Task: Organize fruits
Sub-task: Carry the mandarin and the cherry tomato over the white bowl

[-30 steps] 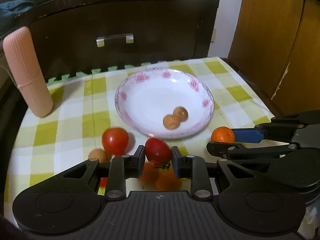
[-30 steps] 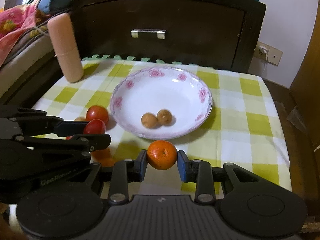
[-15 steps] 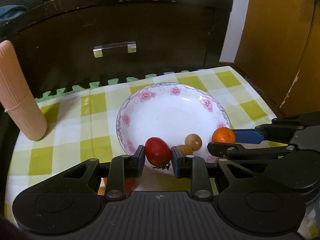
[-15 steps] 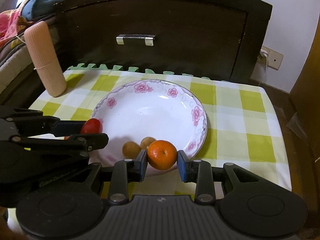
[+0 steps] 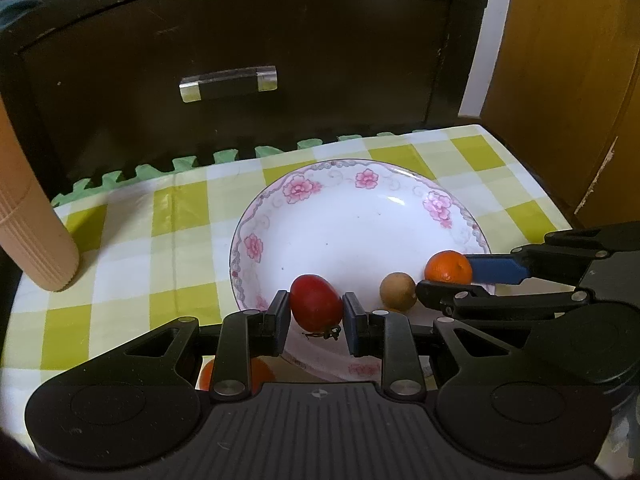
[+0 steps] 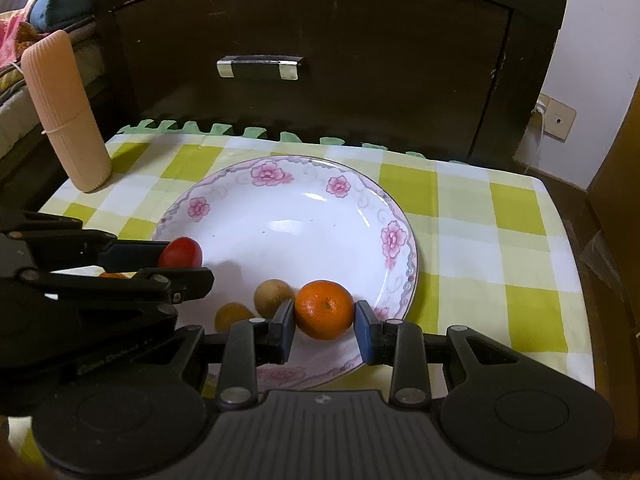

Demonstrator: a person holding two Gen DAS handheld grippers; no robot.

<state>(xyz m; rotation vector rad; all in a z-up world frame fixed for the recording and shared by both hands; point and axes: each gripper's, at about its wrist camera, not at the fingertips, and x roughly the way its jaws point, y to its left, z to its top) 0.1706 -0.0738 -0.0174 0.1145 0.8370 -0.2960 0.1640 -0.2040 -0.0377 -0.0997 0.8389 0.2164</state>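
The left claw point(image 5: 316, 314) is closed on a red tomato point(image 5: 316, 302), its two pads pressed to the fruit's sides, the stem end hanging below; it holds the tomato over the near left rim of the plate point(image 5: 340, 196); the right claw point(image 6: 325, 322) grips a small orange point(image 6: 325, 309) the same way, over the near right part of the plate point(image 6: 280, 176); the two claws sit side by side, the left one's black frame showing at the left edge of the right wrist view with the tomato point(image 6: 180, 253) at its tip.

Inside the white, pink-flowered plate lie two small brownish round fruits; one point(image 6: 273, 294) sits just left of the held orange, the other point(image 6: 233, 317) nearer the rim and partly hidden by the claw's finger; from the left wrist only one of them point(image 5: 397, 290) shows clearly, between tomato and orange point(image 5: 448, 268).

The plate rests on a table covered by a yellow-green checked cloth point(image 6: 480, 216); a ribbed pink cylinder point(image 6: 64, 112) stands upright at the far left corner, well apart from the plate; behind the table is a dark wooden drawer front point(image 6: 320, 40) with a metal handle point(image 6: 259, 67).
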